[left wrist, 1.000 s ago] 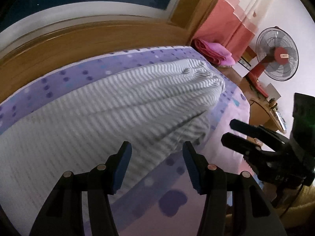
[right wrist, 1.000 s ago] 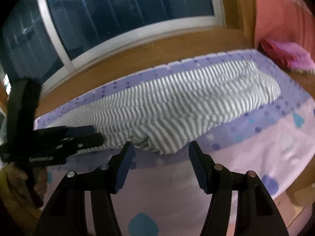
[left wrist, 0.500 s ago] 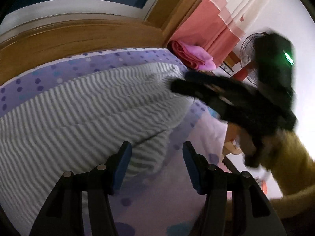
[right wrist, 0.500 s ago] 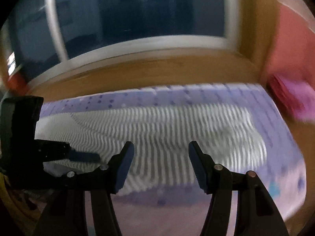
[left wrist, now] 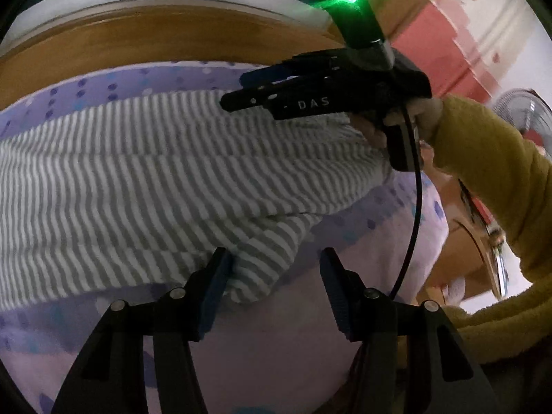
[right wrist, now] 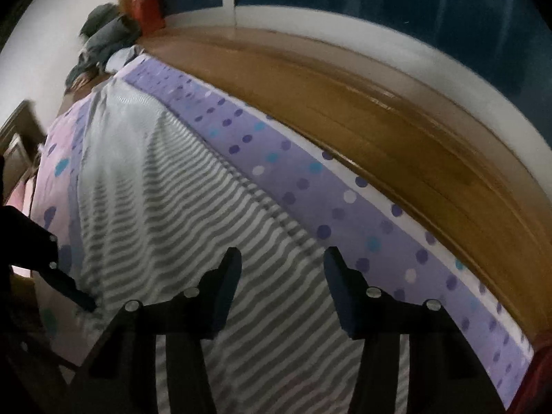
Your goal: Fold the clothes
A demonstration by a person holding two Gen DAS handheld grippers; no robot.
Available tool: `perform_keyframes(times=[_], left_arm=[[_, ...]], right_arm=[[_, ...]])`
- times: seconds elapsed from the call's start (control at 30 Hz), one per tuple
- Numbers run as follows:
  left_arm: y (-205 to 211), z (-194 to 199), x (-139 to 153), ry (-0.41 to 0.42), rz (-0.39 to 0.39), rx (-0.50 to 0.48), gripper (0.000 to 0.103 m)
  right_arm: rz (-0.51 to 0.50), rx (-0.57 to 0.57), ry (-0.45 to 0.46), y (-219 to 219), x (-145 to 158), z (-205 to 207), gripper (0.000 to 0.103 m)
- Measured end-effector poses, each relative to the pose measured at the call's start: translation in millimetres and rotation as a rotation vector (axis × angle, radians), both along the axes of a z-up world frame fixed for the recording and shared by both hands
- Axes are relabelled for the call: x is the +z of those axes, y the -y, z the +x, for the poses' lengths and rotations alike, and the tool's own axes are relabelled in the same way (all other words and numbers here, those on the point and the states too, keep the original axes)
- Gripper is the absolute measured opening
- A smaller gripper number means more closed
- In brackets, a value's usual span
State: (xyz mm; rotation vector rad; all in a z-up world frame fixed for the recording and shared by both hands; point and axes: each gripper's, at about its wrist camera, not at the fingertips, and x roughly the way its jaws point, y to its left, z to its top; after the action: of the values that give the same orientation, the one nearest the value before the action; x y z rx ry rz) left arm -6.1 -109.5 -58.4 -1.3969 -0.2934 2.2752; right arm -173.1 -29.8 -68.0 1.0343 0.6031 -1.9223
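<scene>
Checking in: what's changed in the last sec?

» Biggest first. Bed (left wrist: 138, 79) is as it was, dotted purple/pink sheet. Striped garment (left wrist: 155, 172) lies spread lengthwise across it, filling the middle of both views, same as a sec ago.

And the tongs?

» Right tongs (left wrist: 241, 89) were low at the right edge of the left view, off the cloth. Now they've reached over the garment's far end, upper centre-right, w/ the yellow sleeve (left wrist: 483, 158) behind. Fingers apart, nothing held. The right view has swung round to look down the garment's length.

Left?

» Left tongs (left wrist: 274, 258) have closed in on the near hem. A small turned-up flap (left wrist: 265, 241) now sits betw. the fingers at lower centre. Also apart, no grip yet.

Meaning for the job?

» My guess is both ends are being lined up for a pinch, so a fold looks about to be made. Can't tell whether it's an opening fold or a later one, since the flap fits either.

Containers?

» No basket, box or drawer in view. The garment's on the bed only.
</scene>
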Motion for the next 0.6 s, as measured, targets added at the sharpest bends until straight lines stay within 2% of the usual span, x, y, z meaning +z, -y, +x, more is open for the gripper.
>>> perform_keyframes(times=[0.03,0.13,0.2,0.37,0.43,0.6], left_arm=[[-1.4,1.2,-1.1,0.006,-0.003,0.018,0.054],[-2.5,3.4,-2.7,0.021,-0.017,0.058,0.054],[-4.3,2.4,-3.0,0.029,-0.03,0.067,0.054],[-8.9,-2.5,-8.7,0.057,-0.065,0.073,0.054],[-8.9,-4.0,-10.5,0.068,-0.071,0.079,0.054],[-9.0,-4.2,-11.1,0.071,-0.075,0.078,0.054]], right_arm=[[0.011,0.021,0.008,0.9,-4.4,-2.8,0.045],[0.033,0.08,0.032,2.3,-15.4,-6.2,0.029],[0.014,0.1,0.043,0.7,-16.1,-6.0,0.005],[-0.022,0.06,-0.058,-5.1,0.0,-8.2,0.002],[-0.026,0.023,-0.053,-5.8,-1.7,-21.1,0.002],[-0.035,0.034,-0.052,-0.6,3.1,-21.4,0.002]])
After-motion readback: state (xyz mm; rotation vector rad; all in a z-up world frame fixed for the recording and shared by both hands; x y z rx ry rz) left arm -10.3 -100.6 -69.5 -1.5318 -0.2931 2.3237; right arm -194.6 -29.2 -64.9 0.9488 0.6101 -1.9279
